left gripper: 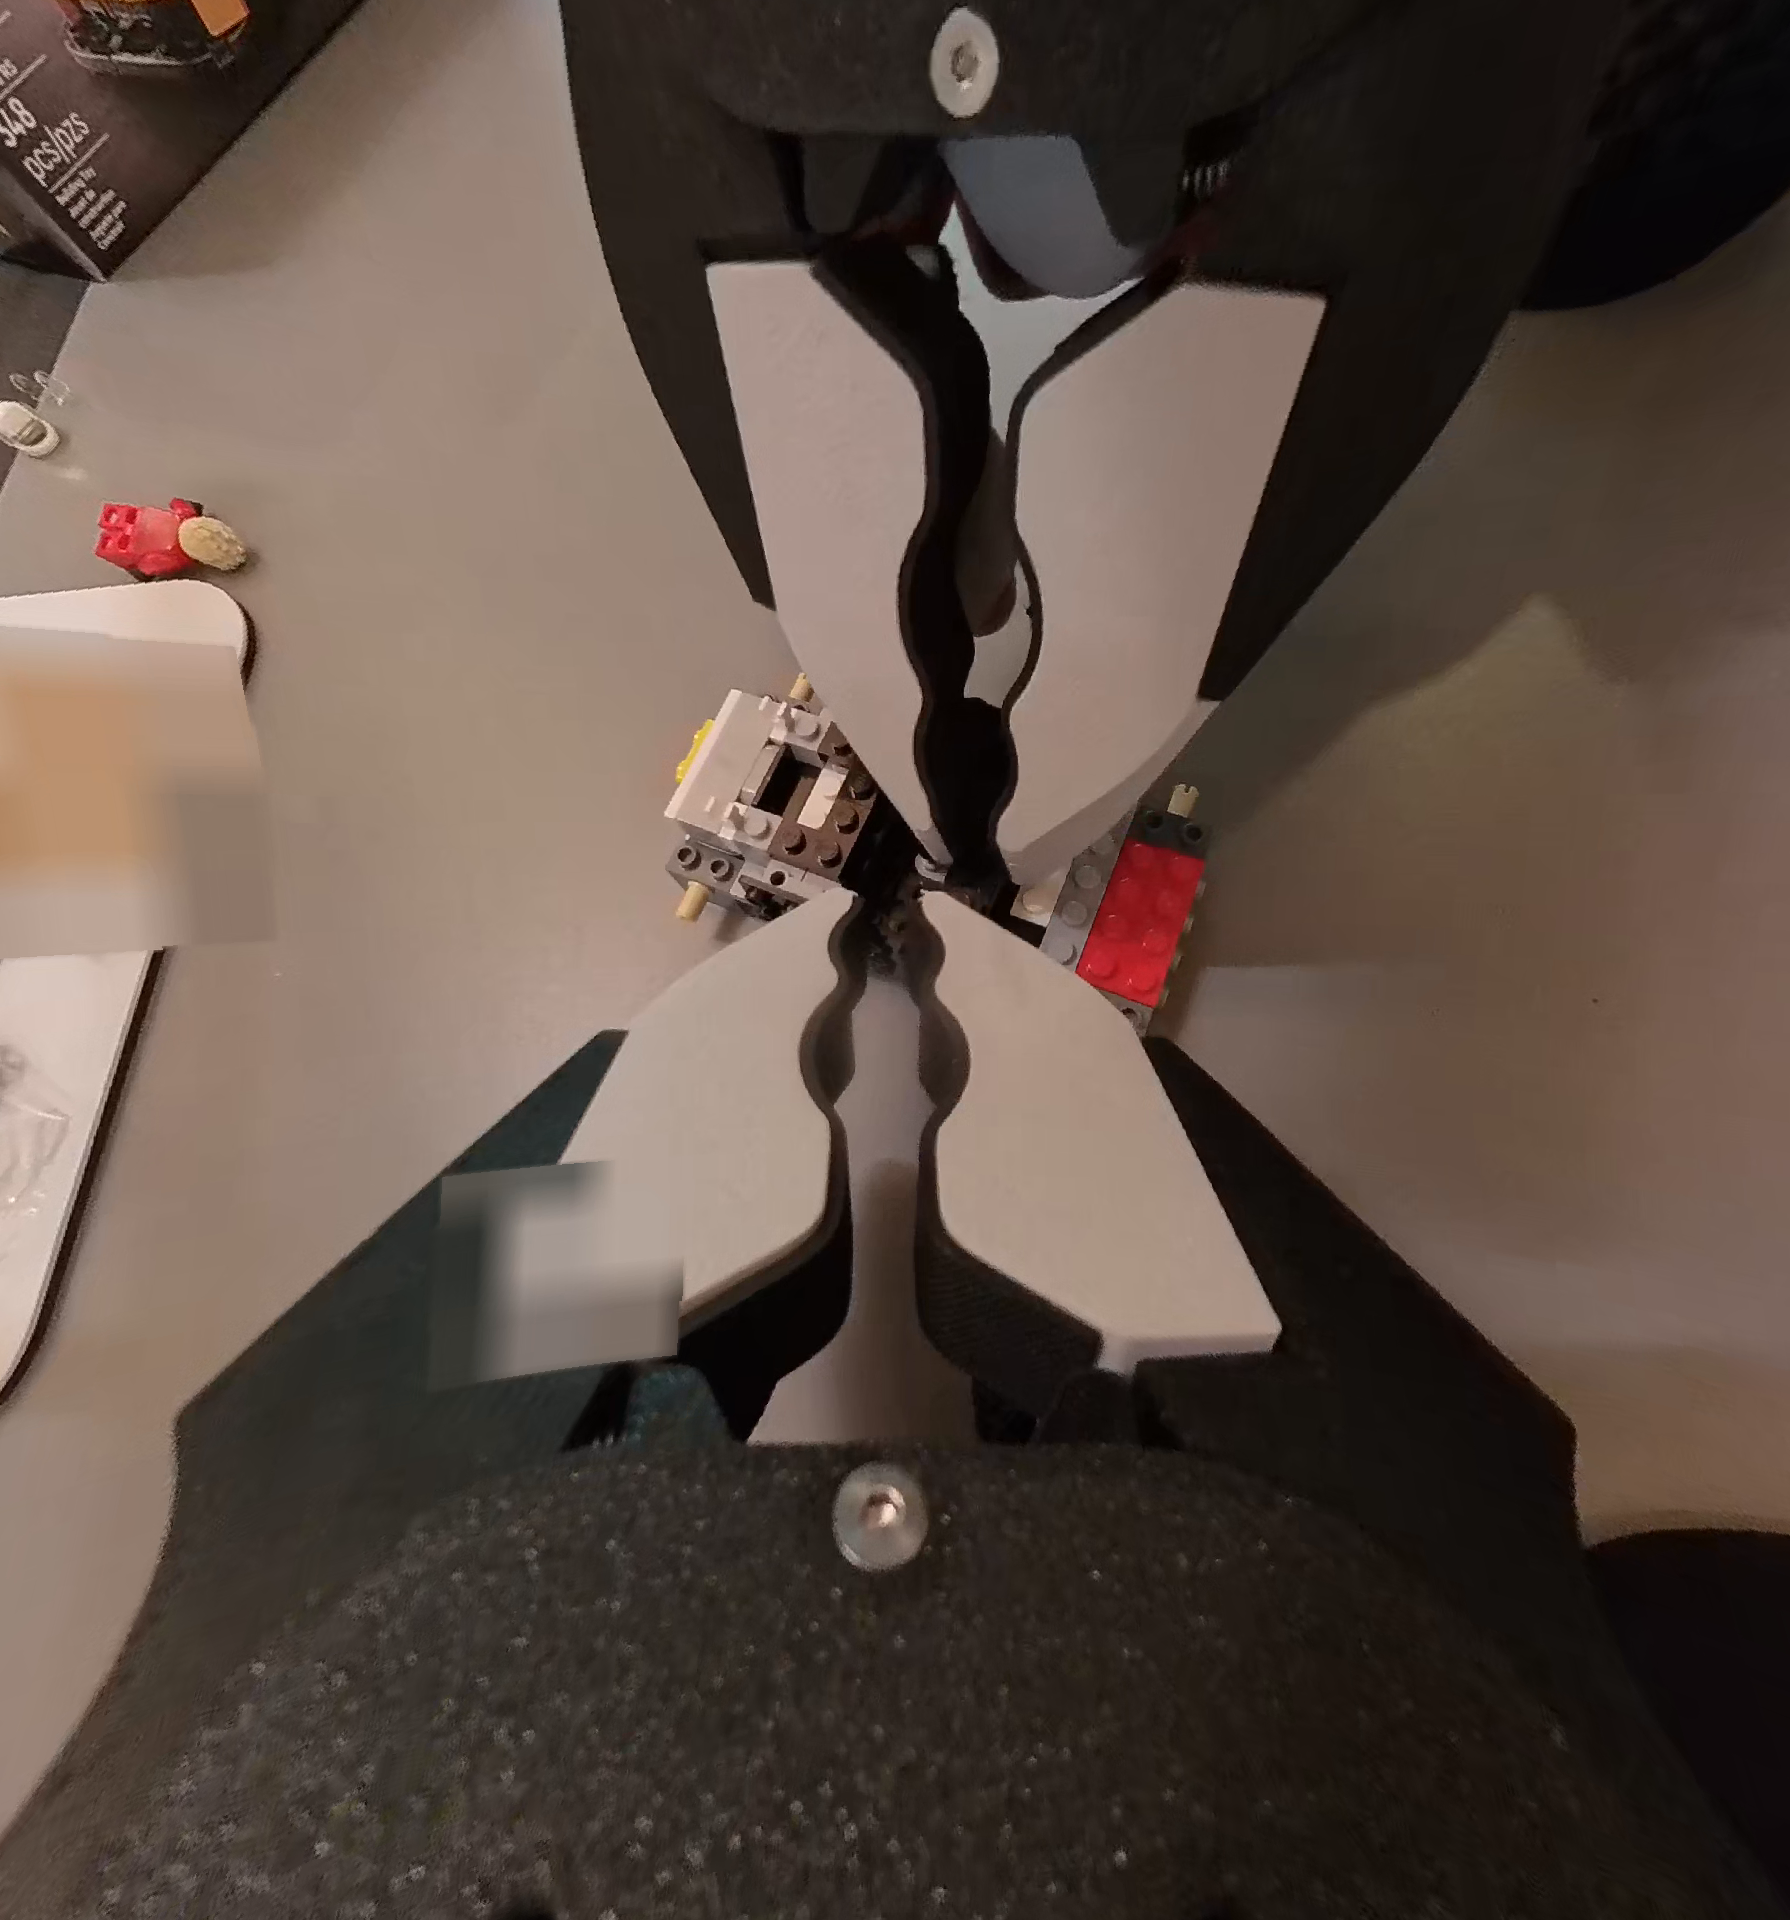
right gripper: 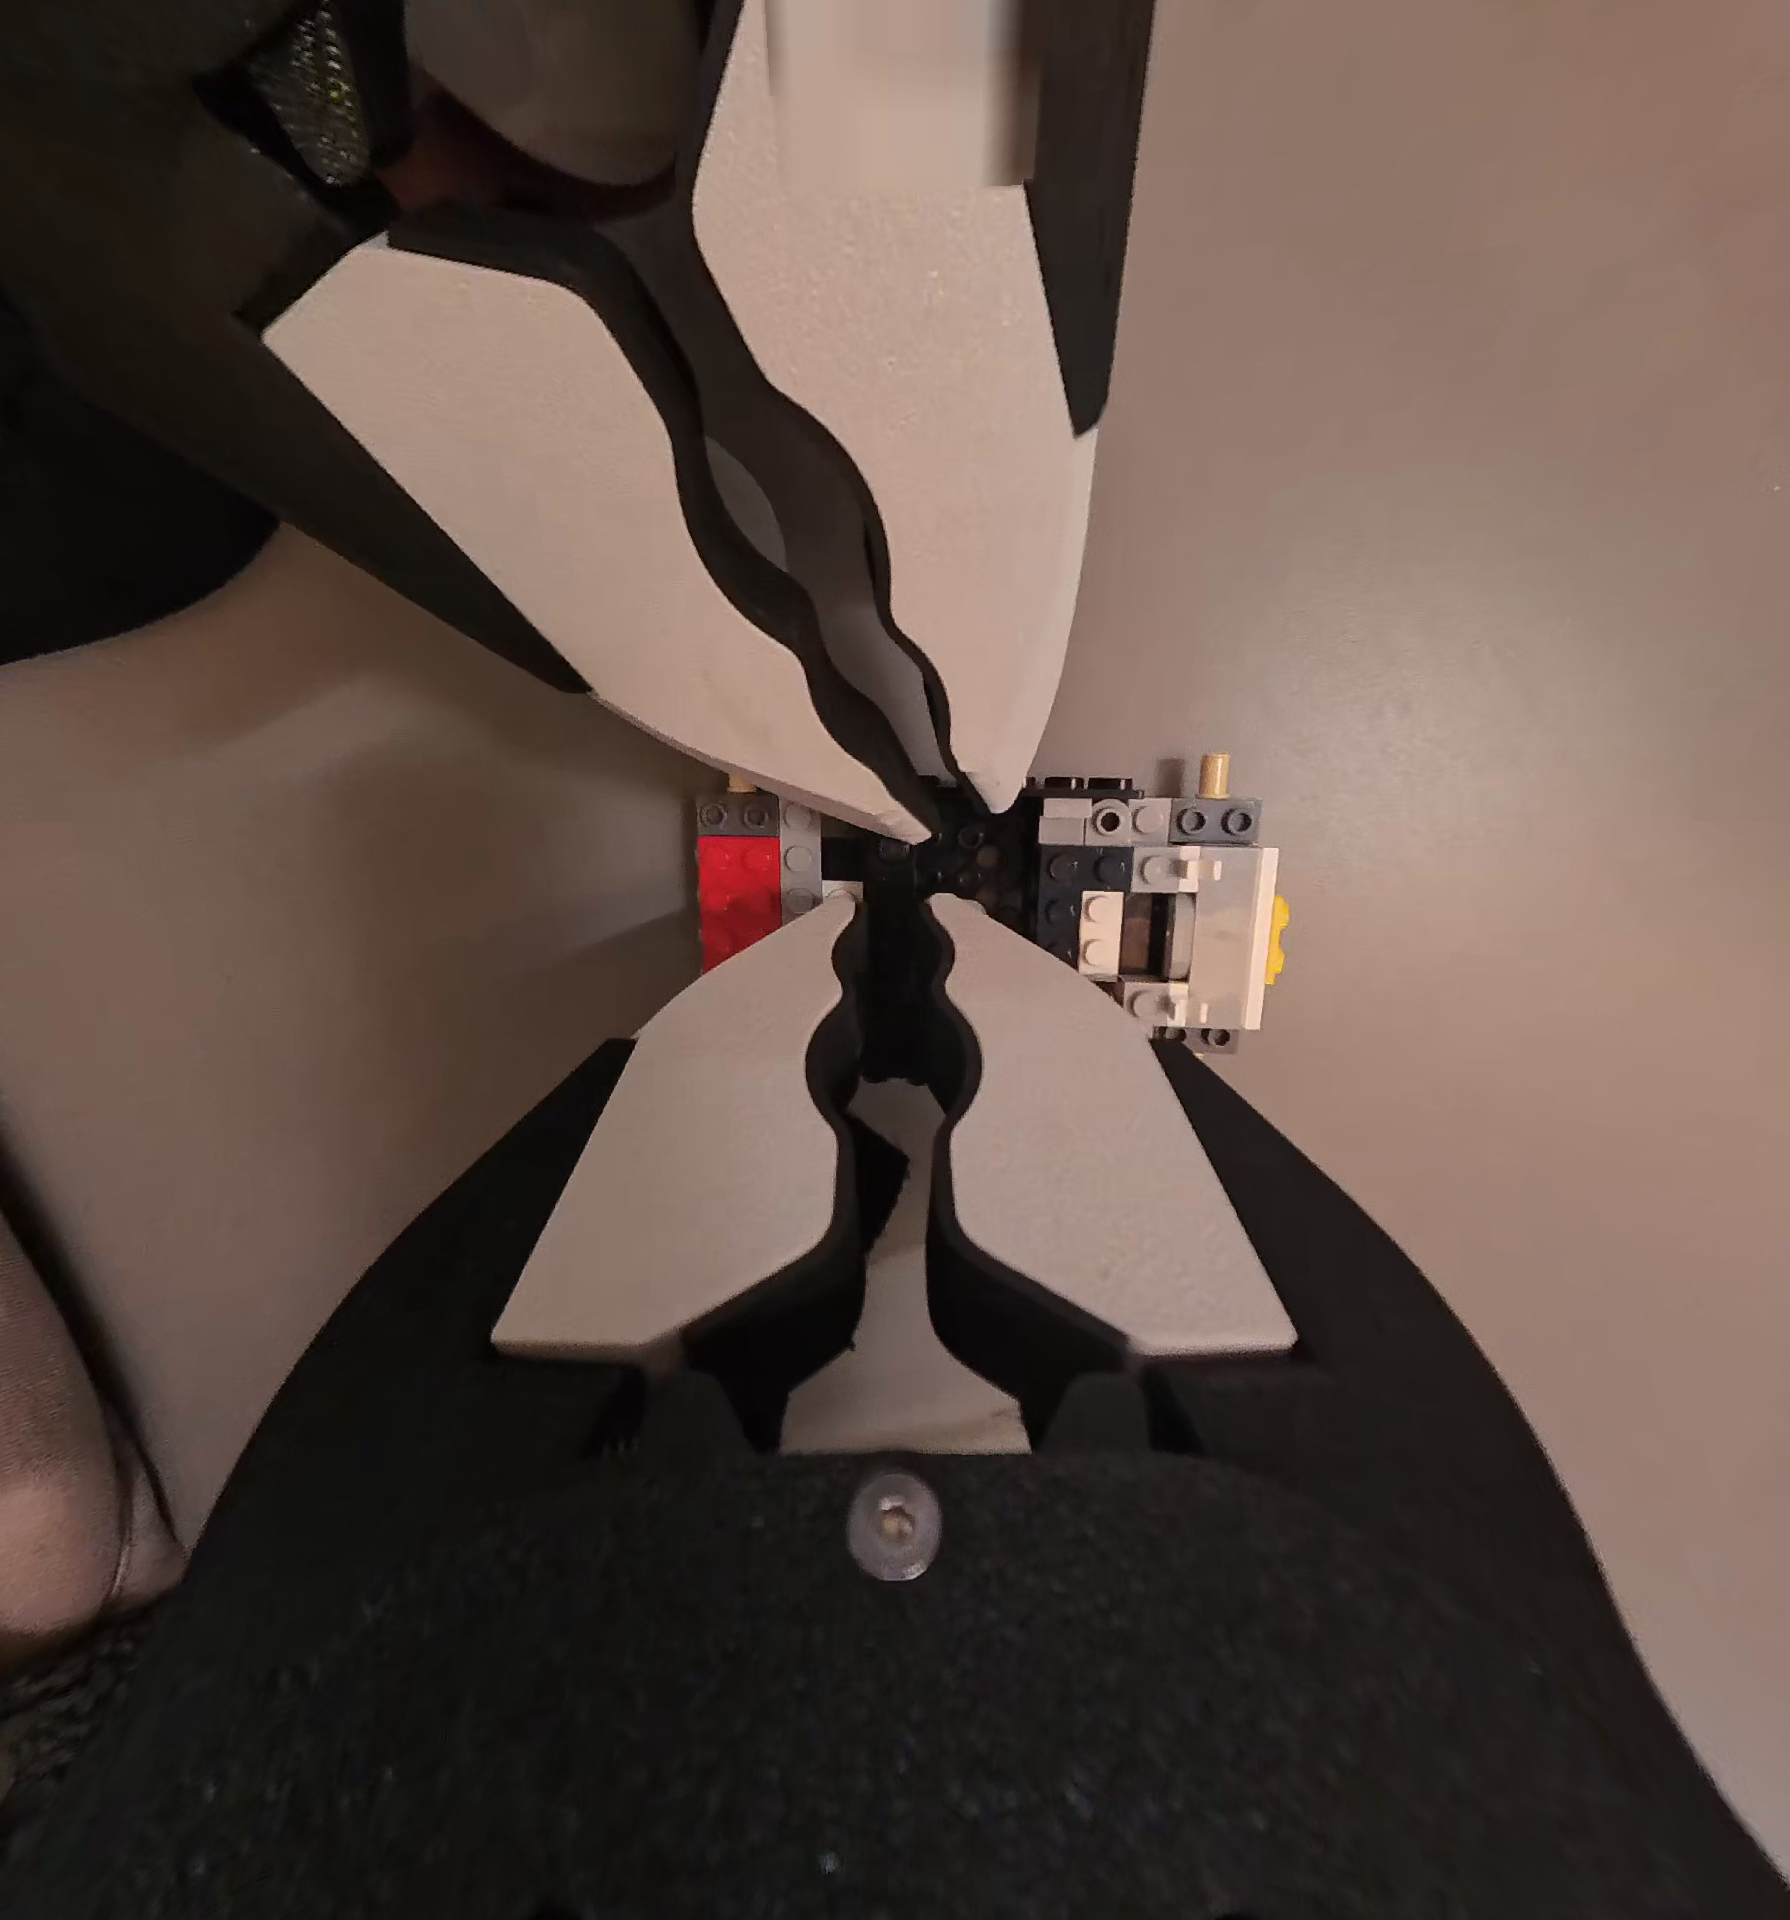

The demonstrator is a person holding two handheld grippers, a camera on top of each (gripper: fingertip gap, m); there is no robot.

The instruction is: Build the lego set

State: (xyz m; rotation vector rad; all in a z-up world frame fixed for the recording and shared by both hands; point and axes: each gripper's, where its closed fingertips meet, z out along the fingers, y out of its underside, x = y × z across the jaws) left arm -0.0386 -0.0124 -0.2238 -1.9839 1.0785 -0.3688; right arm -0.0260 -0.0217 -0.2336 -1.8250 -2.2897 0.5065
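A partly built lego model [left gripper: 766, 800] lies on the grey table. It has a white and grey block at one end, a red brick end [left gripper: 1140, 914] and a black studded middle. It also shows in the right wrist view [right gripper: 1182, 914], with the red end [right gripper: 735, 883] on the left. My left gripper [left gripper: 891, 925] is shut on the black middle from below. My right gripper [right gripper: 896, 920] is shut on the same black middle [right gripper: 964, 862] from the opposite side. The two grippers meet tip to tip and hide most of the middle.
A dark lego box [left gripper: 29, 125] stands at the far left corner. A small red assembly [left gripper: 143, 540] with a tan round piece and a small white piece [left gripper: 23, 426] lie to the left. A white tray [left gripper: 91, 1143] holds bags of dark pieces. Both grippers' tips are close together, under 4 cm apart.
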